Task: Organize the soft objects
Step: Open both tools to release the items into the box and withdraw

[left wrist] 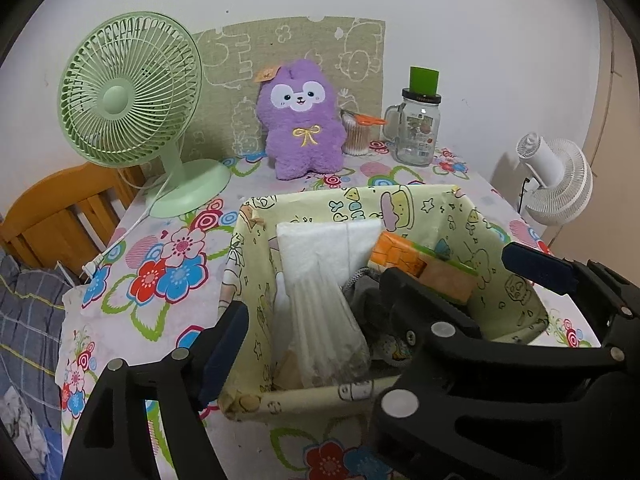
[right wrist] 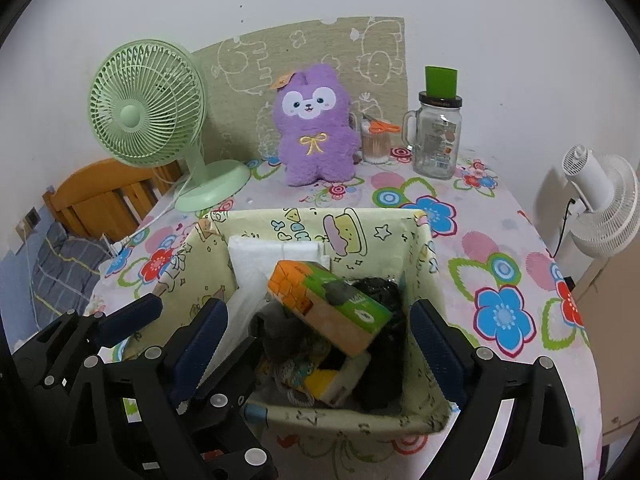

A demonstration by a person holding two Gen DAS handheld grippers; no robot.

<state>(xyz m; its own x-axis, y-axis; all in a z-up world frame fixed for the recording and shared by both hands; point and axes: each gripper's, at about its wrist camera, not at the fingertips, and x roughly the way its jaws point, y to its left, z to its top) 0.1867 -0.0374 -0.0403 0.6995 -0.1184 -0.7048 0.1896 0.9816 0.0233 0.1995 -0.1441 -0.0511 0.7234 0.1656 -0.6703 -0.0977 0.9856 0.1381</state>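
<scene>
A pale yellow cartoon-print fabric basket (left wrist: 320,396) (right wrist: 340,416) stands on the flowered table. It holds a white padded pack (left wrist: 320,244) (right wrist: 264,256), a clear plastic bag (left wrist: 324,320), an orange-and-green tissue pack (left wrist: 404,258) (right wrist: 320,296), grey cloth and dark items. My left gripper (left wrist: 312,312) hangs open over the basket's left side, the clear bag between its fingers without being pressed. My right gripper (right wrist: 320,332) is open over the right side, straddling the tissue pack. A purple plush (left wrist: 304,132) (right wrist: 316,132) sits upright at the back.
A green desk fan (left wrist: 128,96) stands back left, its cord trailing off the table's left edge. A glass jar (left wrist: 418,128) and a cup of cotton swabs (left wrist: 356,136) stand right of the plush. A white fan (right wrist: 600,200) stands off the right edge; wooden furniture (left wrist: 60,208) lies left.
</scene>
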